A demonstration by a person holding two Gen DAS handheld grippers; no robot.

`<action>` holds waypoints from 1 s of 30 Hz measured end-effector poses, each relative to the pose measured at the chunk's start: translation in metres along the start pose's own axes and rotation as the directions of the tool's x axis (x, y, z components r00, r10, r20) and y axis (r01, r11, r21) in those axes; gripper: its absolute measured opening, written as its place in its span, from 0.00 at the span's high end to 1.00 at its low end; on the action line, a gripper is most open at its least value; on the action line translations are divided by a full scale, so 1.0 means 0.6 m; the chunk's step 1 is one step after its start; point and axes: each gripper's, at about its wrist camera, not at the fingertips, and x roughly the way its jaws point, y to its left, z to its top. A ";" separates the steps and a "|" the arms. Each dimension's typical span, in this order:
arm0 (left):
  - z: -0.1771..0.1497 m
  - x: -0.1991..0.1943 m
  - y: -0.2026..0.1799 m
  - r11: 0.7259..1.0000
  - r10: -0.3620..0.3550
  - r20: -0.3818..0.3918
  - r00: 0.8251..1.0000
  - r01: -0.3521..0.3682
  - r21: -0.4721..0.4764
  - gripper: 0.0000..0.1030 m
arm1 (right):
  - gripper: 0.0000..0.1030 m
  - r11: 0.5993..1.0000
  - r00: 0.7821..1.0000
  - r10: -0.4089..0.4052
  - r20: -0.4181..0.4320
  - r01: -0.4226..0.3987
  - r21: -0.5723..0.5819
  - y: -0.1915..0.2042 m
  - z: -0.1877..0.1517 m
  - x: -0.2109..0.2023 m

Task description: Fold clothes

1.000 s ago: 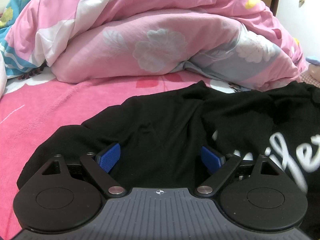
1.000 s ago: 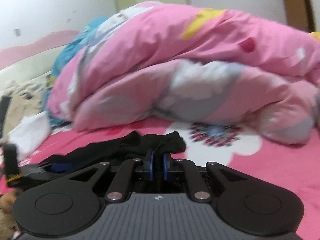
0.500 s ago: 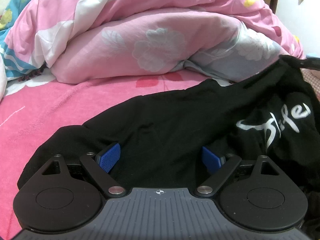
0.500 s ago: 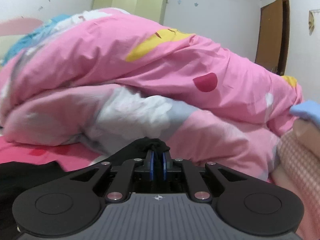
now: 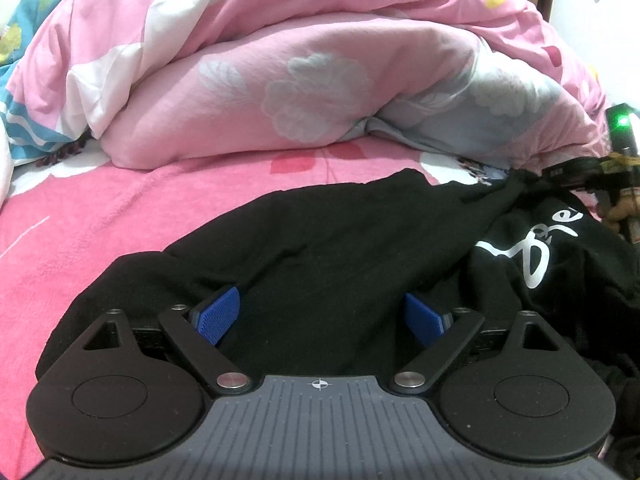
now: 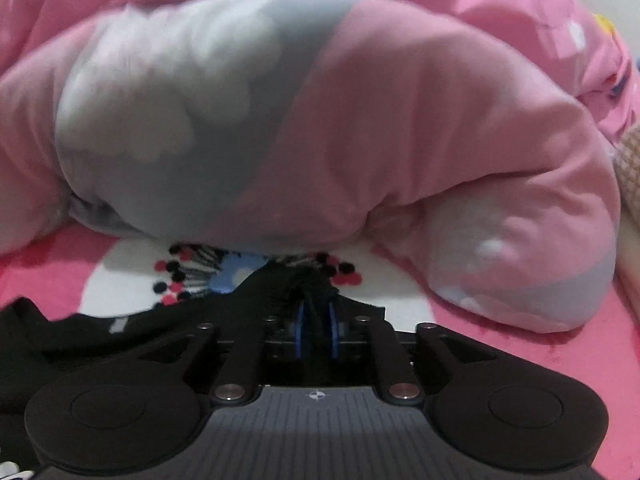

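A black shirt [image 5: 340, 240] with white script lettering [image 5: 532, 248] lies spread on the pink bed sheet [image 5: 80, 220]. My left gripper [image 5: 320, 296] is open wide, its blue pads [image 5: 218, 314] resting low on the shirt's near part with nothing pinched. At the left wrist view's far right, my right gripper [image 5: 576, 168] is at a pulled-out corner of the shirt. In the right wrist view, the right gripper [image 6: 316, 312] sits low over the sheet with its jaws opening. A bunched shirt corner [image 6: 280, 280] still lies between and over its tips.
A big pink floral duvet [image 5: 320, 80] is heaped right behind the shirt and fills the right wrist view [image 6: 360, 120]. Blue patterned bedding [image 5: 24, 128] lies far left. A beige checked fabric [image 6: 630, 160] sits at the right edge.
The right gripper carried the shirt corner rightward and down toward the sheet, stretching the shirt out, and its pads have parted. The left gripper has stayed put.
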 end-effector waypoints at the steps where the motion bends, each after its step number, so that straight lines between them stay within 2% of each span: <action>1: 0.000 0.000 0.000 1.000 0.000 0.000 1.000 0.000 0.000 0.13 | 0.62 1.000 1.000 0.010 0.002 -0.010 0.009 -0.006 0.001 -0.015; 6: 0.001 -0.001 -0.001 1.000 0.003 0.000 1.000 -0.003 -0.001 0.13 | 0.43 0.996 0.997 0.065 0.036 -0.067 0.065 -0.045 -0.007 -0.106; 9: 0.001 0.000 -0.001 1.000 0.005 0.000 1.000 -0.005 -0.002 0.13 | 0.41 0.975 0.990 0.141 0.003 -0.139 0.174 -0.079 -0.021 -0.139; 11: 0.000 0.000 -0.002 1.000 0.005 0.000 1.000 -0.005 -0.003 0.13 | 0.41 0.941 0.975 0.217 -0.042 -0.198 0.274 -0.098 -0.044 -0.142; 13: 0.001 0.000 -0.001 1.000 0.004 0.000 1.000 -0.004 -0.003 0.13 | 0.42 0.917 0.960 0.269 -0.070 -0.233 0.325 -0.098 -0.074 -0.148; 15: 0.000 -0.001 -0.001 1.000 0.004 0.001 1.000 -0.004 -0.005 0.13 | 0.47 0.917 0.956 0.278 -0.090 -0.236 0.321 -0.089 -0.100 -0.147; 16: 0.000 -0.001 -0.001 1.000 0.004 0.001 1.000 -0.004 -0.005 0.13 | 0.54 0.921 0.958 0.271 -0.095 -0.229 0.316 -0.085 -0.111 -0.145; 18: 0.000 0.000 -0.001 1.000 0.004 0.001 1.000 -0.004 -0.006 0.13 | 0.75 0.923 0.961 0.262 -0.090 -0.222 0.314 -0.083 -0.121 -0.144; 19: 0.000 0.000 -0.001 1.000 0.003 0.002 1.000 -0.003 -0.007 0.13 | 0.94 0.923 0.962 0.261 -0.084 -0.223 0.315 -0.083 -0.122 -0.144; 23: 0.000 0.001 -0.002 1.000 0.006 0.000 1.000 -0.006 -0.006 0.13 | 0.95 0.925 0.969 0.249 -0.011 -0.234 0.299 -0.089 -0.099 -0.166; 26: 0.000 0.001 -0.003 1.000 0.008 0.000 1.000 -0.008 -0.004 0.13 | 0.94 0.914 0.965 0.260 0.015 -0.252 0.317 -0.097 -0.082 -0.178; 30: 0.000 0.000 -0.002 1.000 0.007 0.000 1.000 -0.007 -0.004 0.13 | 0.95 0.940 0.978 0.194 0.078 -0.208 0.272 -0.093 -0.072 -0.186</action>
